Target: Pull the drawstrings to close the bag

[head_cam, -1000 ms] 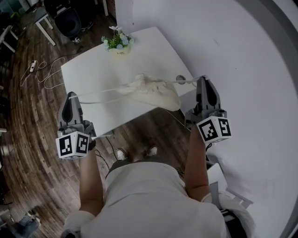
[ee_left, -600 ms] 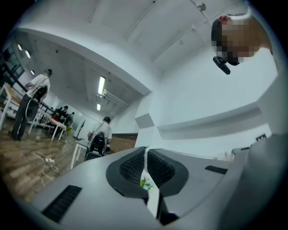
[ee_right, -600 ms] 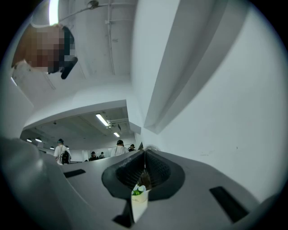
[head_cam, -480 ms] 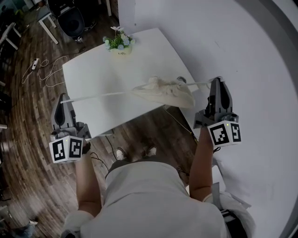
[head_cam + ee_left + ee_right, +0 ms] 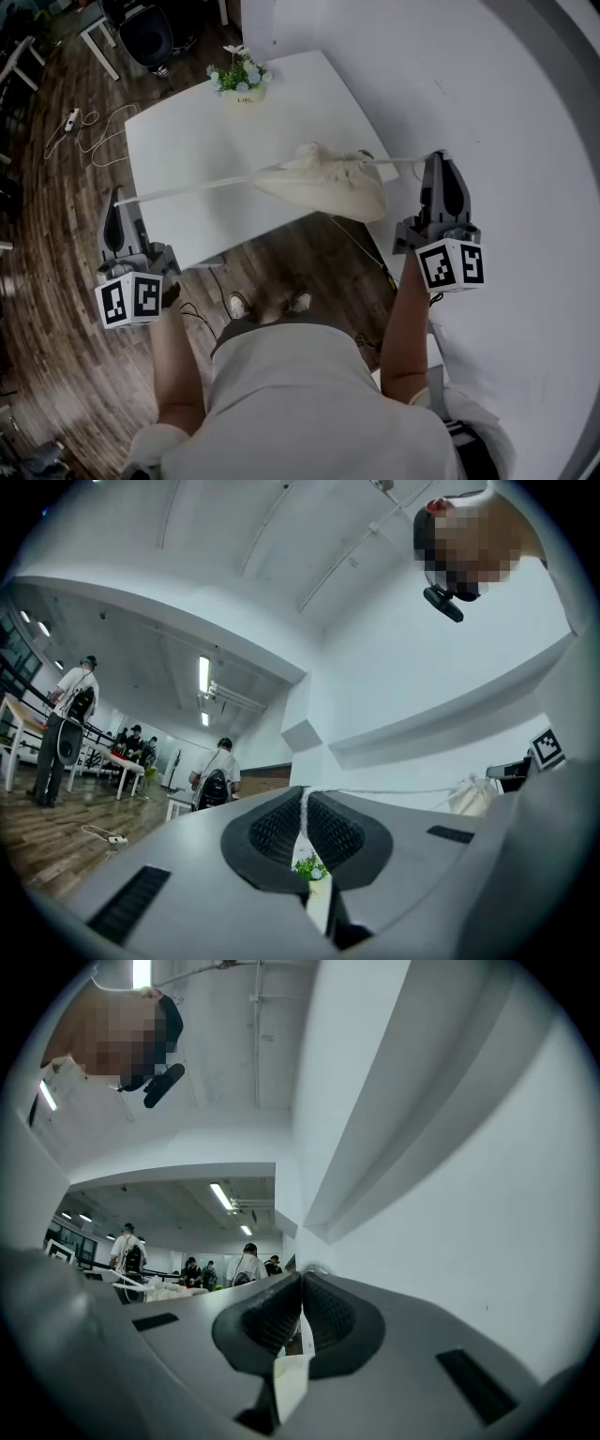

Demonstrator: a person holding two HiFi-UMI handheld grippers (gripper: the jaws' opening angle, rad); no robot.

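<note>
Bag: cream fabric drawstring bag [image 5: 330,186] lies over the near right edge of the white rectangular table [image 5: 187,141], its mouth gathered into a bunch; whether it rests on the top or hangs just above it I cannot tell
Left side: left gripper [image 5: 117,195] is clenched on the end of the left white cord [image 5: 197,187], which runs taut from the pads to the bag's neck
Right side: right gripper [image 5: 438,157] is pinched tight on the right white cord [image 5: 403,160]; only a small loop of cord shows above the pads in the right gripper view
Stage: judged near the end of the pull, with both cords straight and the mouth mostly cinched
Risk, slip: each thin cord is held close to its end, so more tension could slide it out from between the ribbed pads; a freed end would whip back and the neck could loosen
Risk, drop: the bag overhangs the edge above the wooden floor [image 5: 56,281], so a lopsided pull, harder on the right, would likely drag it off the table
Risk, overpull: once the mouth is shut, spreading further loads the cord channel and could tear a seam
Risk, surroundings: small pot of flowers [image 5: 239,80] stands at the far edge, well apart from the cords, so a knock looks unlikely
</note>
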